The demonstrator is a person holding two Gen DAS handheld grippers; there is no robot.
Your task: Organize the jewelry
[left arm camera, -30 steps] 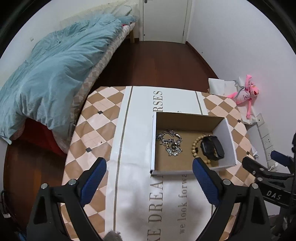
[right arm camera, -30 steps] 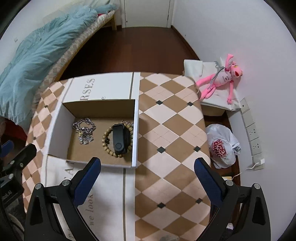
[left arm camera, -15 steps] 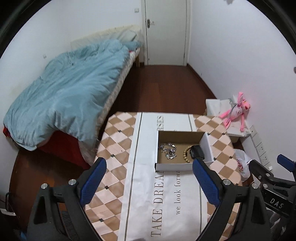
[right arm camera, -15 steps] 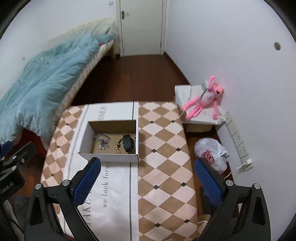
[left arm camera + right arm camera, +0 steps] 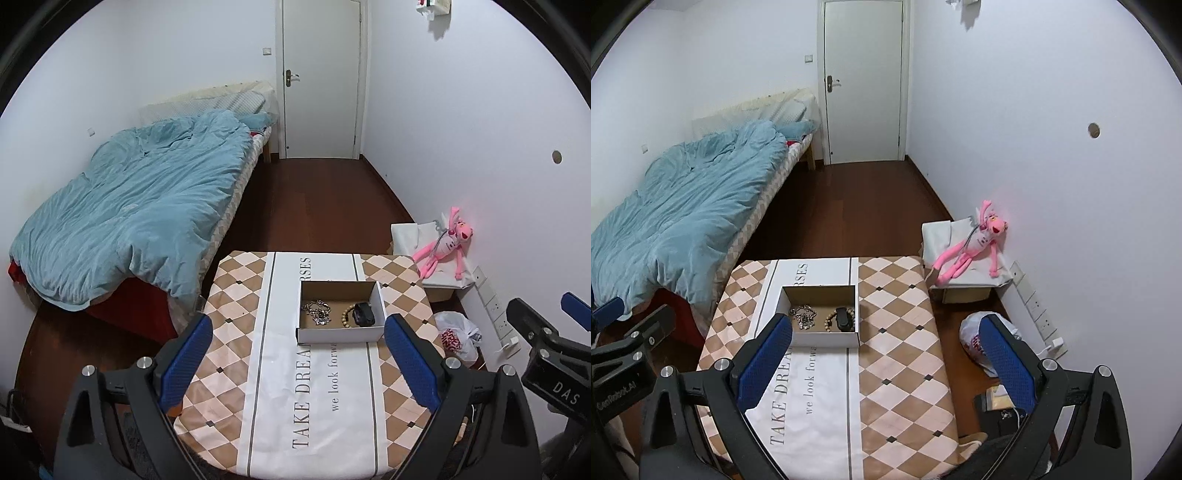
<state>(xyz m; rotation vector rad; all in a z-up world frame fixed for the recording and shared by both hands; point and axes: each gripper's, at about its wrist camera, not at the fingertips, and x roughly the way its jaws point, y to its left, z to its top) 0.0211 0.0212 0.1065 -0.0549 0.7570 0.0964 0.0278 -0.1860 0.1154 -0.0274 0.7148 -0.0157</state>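
Matt cardboard box (image 5: pixel 339 335), shiny metal chain (image 5: pixel 317 312), glossy wood floor (image 5: pixel 314 206).

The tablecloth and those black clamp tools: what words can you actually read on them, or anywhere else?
"TAKE DREA", "we look forw", "RSES": white strip of the checkered tablecloth, cut off by the white cardboard box.
"DAS": black right gripper.
"GeoRobot.AI", uncertain: black left gripper.
Red print on the white plastic bag: unreadable.
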